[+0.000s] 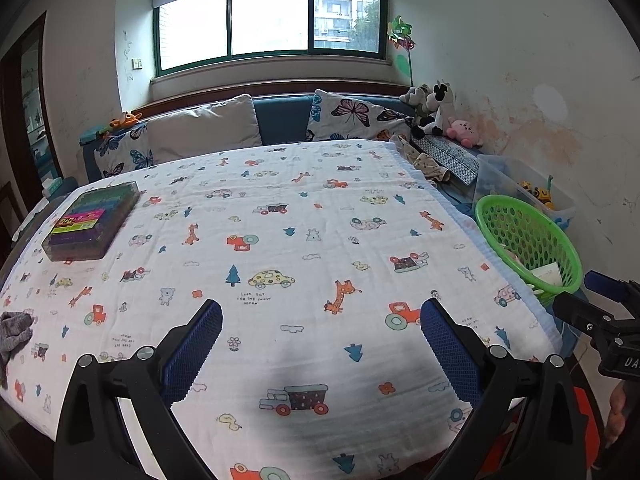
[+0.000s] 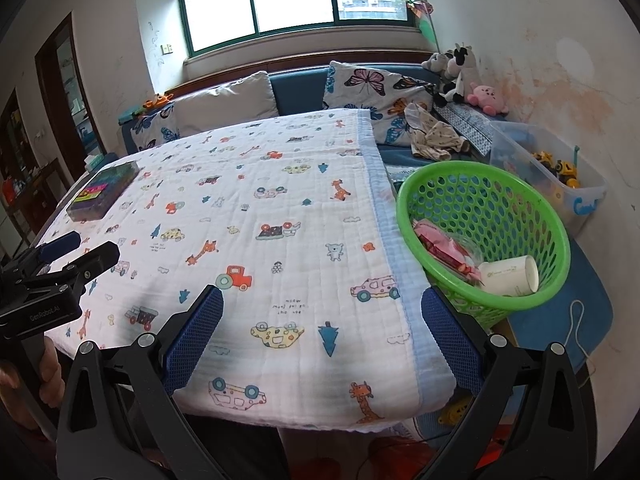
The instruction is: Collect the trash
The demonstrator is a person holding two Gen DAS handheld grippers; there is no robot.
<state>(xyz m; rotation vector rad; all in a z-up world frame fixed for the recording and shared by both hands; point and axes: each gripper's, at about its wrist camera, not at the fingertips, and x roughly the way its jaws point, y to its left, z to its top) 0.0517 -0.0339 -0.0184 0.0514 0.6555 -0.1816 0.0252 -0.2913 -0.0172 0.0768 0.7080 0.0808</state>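
Your left gripper [image 1: 321,330] and right gripper [image 2: 322,320] both hover with jaws released and holding nothing above the counter, which is draped in a white cartoon-print cloth [image 1: 280,208]. The round green perforated plastic basket [image 2: 484,216] sits just off the counter's right edge, with a pink wrapper [image 2: 444,250] and a tipped white paper cup [image 2: 510,276] inside. A clear box of coloured items [image 1: 94,220] lies near the far left corner, and a grey knitted cloth [image 1: 14,330] rests at the left edge.
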